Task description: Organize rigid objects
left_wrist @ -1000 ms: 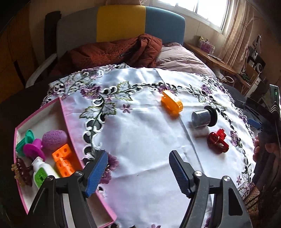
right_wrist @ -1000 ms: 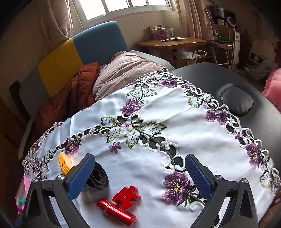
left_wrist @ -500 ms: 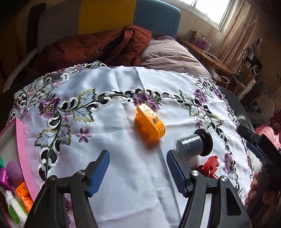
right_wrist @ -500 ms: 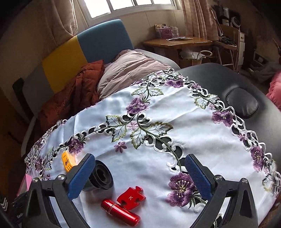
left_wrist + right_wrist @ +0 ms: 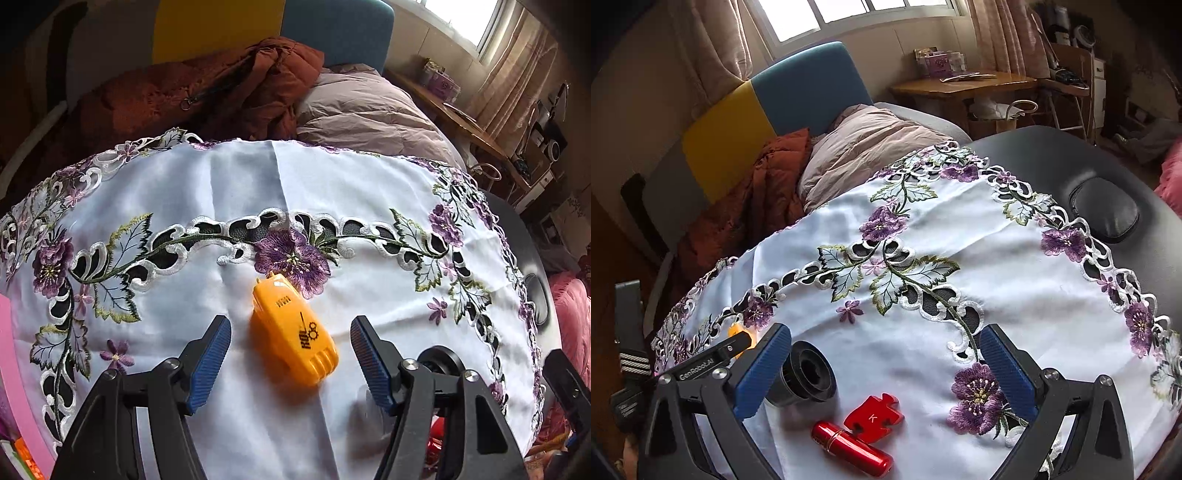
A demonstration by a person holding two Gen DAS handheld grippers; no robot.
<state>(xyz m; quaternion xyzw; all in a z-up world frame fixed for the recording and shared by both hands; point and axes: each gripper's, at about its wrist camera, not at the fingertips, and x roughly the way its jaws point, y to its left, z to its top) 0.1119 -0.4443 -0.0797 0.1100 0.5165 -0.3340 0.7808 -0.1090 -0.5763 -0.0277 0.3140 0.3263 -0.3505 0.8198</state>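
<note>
An orange plastic toy piece (image 5: 293, 332) with black print lies on the white embroidered cloth (image 5: 332, 184). My left gripper (image 5: 291, 354) is open and straddles it, with a gap between each blue pad and the piece. In the right wrist view my right gripper (image 5: 886, 369) hangs open over the cloth. A black-capped cylinder (image 5: 805, 373) lies on its side just inside that gripper's left pad. A red puzzle piece (image 5: 873, 417) and a red tube (image 5: 853, 446) lie below it. The left gripper's finger (image 5: 713, 356) shows at the left edge, hiding most of the orange piece (image 5: 738, 332).
The rim of a pink tray (image 5: 7, 369) shows at the left border. A rust-coloured jacket (image 5: 221, 92) and a pale quilt (image 5: 362, 110) lie beyond the cloth's far edge. A dark padded surface (image 5: 1108, 166) with a cushion extends to the right of the cloth.
My left gripper has travelled right, away from the pink tray and across the cloth, and come down until the orange piece sits between its open jaws. The right gripper has stayed put.
</note>
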